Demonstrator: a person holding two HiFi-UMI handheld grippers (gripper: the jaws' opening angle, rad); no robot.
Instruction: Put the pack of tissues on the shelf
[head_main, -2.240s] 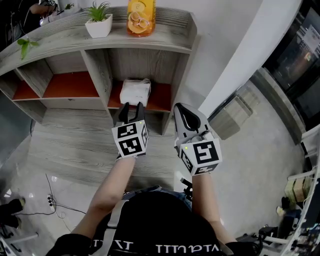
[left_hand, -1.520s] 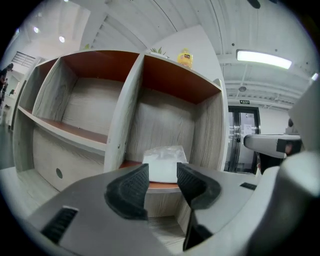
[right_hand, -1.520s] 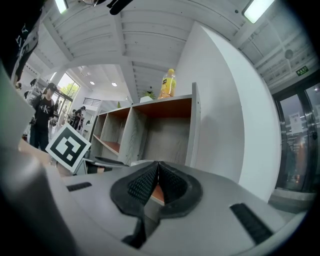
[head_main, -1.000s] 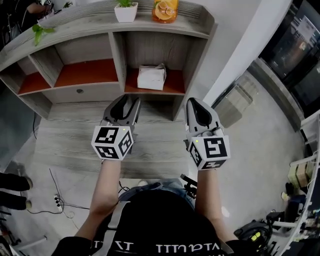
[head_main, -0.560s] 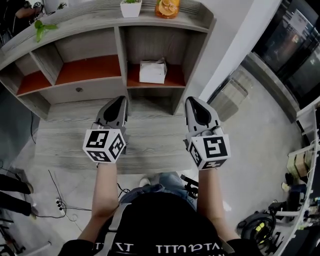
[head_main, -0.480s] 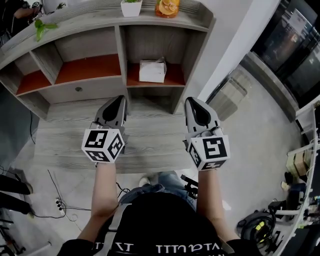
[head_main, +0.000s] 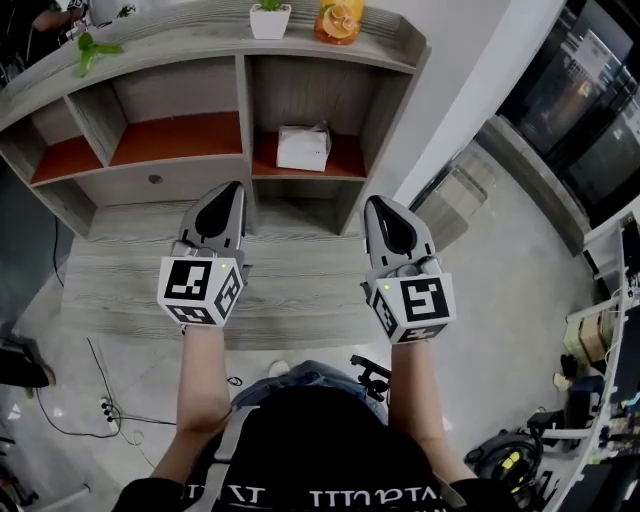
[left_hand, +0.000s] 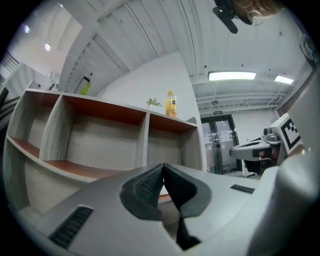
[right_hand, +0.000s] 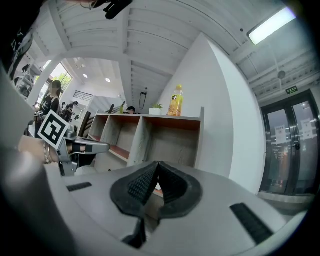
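Observation:
A white pack of tissues (head_main: 303, 147) lies on the red floor of the right compartment of the grey wooden shelf (head_main: 239, 95). My left gripper (head_main: 232, 187) is held well short of the shelf, over the wood floor, jaws shut with nothing between them. My right gripper (head_main: 374, 204) hangs level with it on the right, also shut and empty. In the left gripper view the jaw tips (left_hand: 163, 166) meet in front of the shelf compartments. In the right gripper view the tips (right_hand: 157, 164) meet the same way, and the tissue pack is hidden behind them.
On the shelf top stand a small potted plant (head_main: 270, 18) and an orange juice bottle (head_main: 339, 20). A white wall corner (head_main: 470, 90) rises right of the shelf. Cables (head_main: 70, 400) lie on the floor at lower left, and dark glass doors (head_main: 590, 110) stand at the right.
Both grippers have drawn back from the shelf, leaving the tissue pack in the right compartment. The left gripper's jaws went from open to shut. The view has shifted away from the shelf.

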